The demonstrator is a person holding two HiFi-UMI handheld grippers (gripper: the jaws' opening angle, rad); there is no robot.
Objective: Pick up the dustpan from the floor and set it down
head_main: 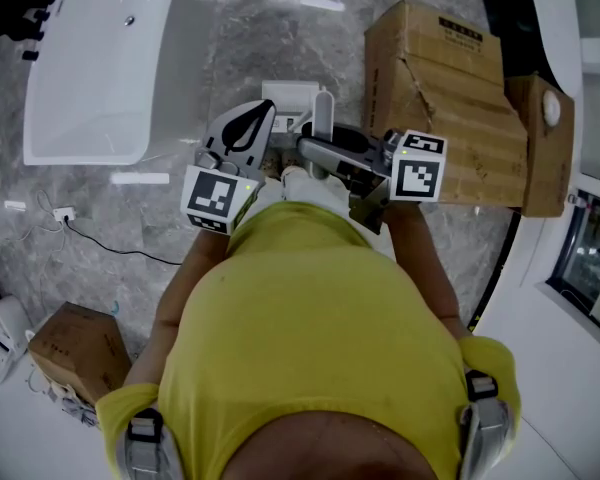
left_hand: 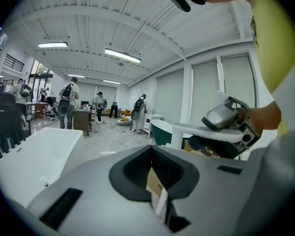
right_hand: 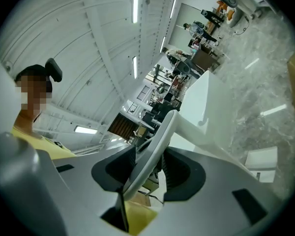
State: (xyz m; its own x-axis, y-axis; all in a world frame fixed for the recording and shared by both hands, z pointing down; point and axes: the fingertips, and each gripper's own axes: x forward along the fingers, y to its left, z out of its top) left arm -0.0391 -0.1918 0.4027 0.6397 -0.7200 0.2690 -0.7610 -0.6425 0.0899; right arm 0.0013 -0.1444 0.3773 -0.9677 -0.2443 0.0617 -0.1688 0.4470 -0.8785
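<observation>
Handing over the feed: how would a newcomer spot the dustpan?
Start at the large cardboard boxes, upper right in the head view. Just left of them, the right hand-held gripper clamps a pale curved handle: the dustpan. It is small and white, unlike the brown boxes and huge bathtub.

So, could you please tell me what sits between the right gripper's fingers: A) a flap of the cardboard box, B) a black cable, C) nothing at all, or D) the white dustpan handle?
D: in the right gripper view the white dustpan handle runs straight through the gap between the fingers, which are closed against it.
</observation>
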